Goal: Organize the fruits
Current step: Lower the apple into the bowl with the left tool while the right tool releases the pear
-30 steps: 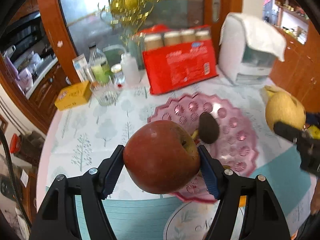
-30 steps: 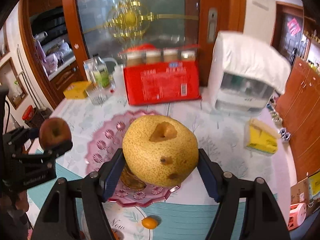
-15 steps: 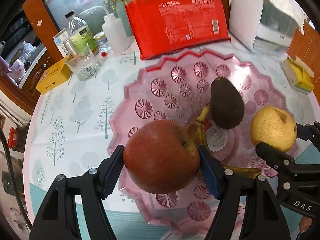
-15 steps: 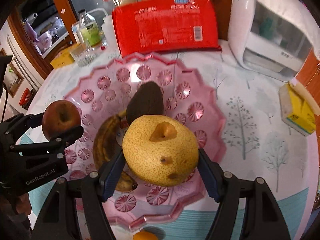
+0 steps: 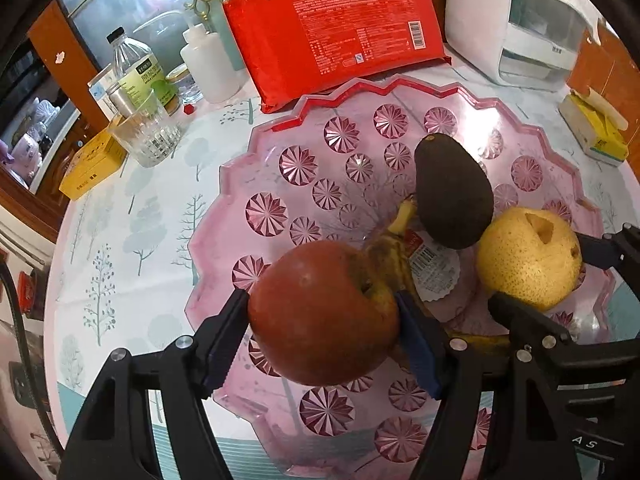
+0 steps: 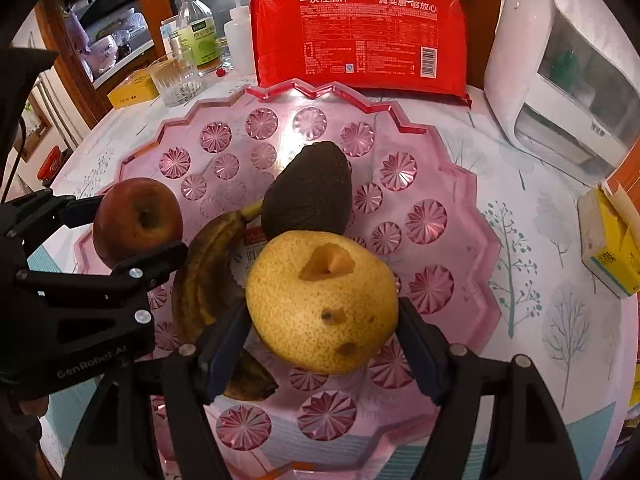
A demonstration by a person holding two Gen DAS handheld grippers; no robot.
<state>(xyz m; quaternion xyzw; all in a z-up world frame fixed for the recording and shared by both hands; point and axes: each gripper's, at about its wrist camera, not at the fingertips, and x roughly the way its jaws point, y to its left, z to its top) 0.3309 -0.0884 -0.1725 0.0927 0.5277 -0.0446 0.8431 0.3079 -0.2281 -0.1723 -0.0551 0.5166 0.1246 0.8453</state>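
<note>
The pink tray (image 6: 460, 208) is judged rigid and moulded — faceted rosettes, a zigzag rim — and it bears the fruit on the table. The pear (image 6: 324, 300), yellow, speckled, with a scooped notch on top and brown spots, is clamped across its widest part by the right gripper (image 6: 323, 332), low over the tray beside the avocado (image 6: 308, 192); it is judged heavy, firm and easily bruised, so a light hold at the girth is best kept. The apple (image 5: 324, 312), dull red and round, is clamped likewise by the left gripper (image 5: 322, 330) over the tray's near left part — smooth-skinned, so probably slippery. The banana (image 6: 208, 268), much browned, is judged soft.
</note>
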